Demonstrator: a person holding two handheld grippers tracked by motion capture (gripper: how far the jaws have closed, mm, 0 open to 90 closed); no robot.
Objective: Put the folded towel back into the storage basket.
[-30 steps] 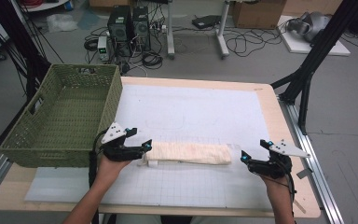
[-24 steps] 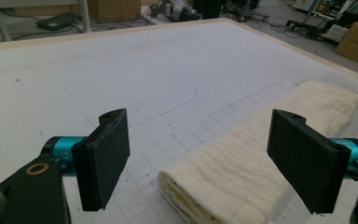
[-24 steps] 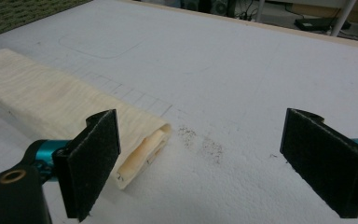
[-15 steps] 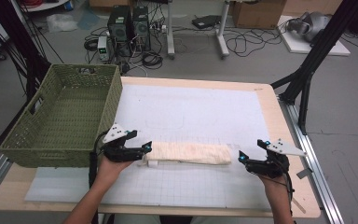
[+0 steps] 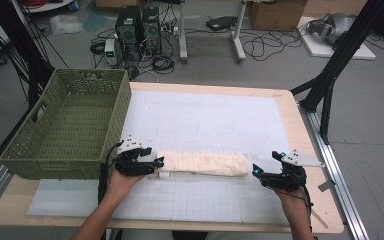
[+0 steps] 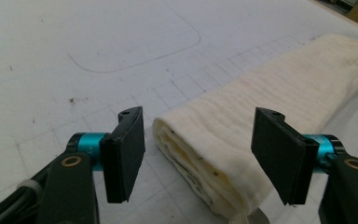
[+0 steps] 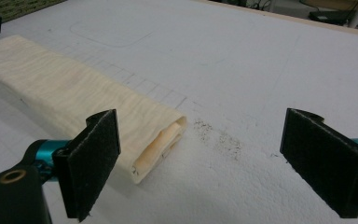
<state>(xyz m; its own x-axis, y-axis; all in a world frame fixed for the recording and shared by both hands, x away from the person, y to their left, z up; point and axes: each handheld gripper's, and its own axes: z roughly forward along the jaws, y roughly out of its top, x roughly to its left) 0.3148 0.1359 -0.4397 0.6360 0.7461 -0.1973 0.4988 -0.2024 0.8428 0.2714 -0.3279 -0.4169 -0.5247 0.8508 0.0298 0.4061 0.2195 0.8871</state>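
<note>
A cream towel (image 5: pixel 200 164), folded into a long flat roll, lies across the near part of the white mat (image 5: pixel 220 115). My left gripper (image 5: pixel 156 163) is at its left end. In the left gripper view the towel (image 6: pixel 242 116) end sits between the two pads of that gripper (image 6: pixel 200 128). The jaws have just been closing, and a gap still shows beside the left pad (image 6: pixel 123 154). My right gripper (image 5: pixel 256 173) rests at the towel's right end, its jaws wide open (image 7: pixel 203 126). The towel's open folded end (image 7: pixel 158 140) lies just ahead of its left pad.
A green woven basket (image 5: pixel 55 167) stands at the left of the table, right beside my left hand. The wooden table edge (image 5: pixel 292 120) runs along the right. Computer cases, cables and black frame legs are on the floor beyond.
The left gripper's jaws stand a little closer together around the towel's left end. Both hands and the towel have stayed where they were.
</note>
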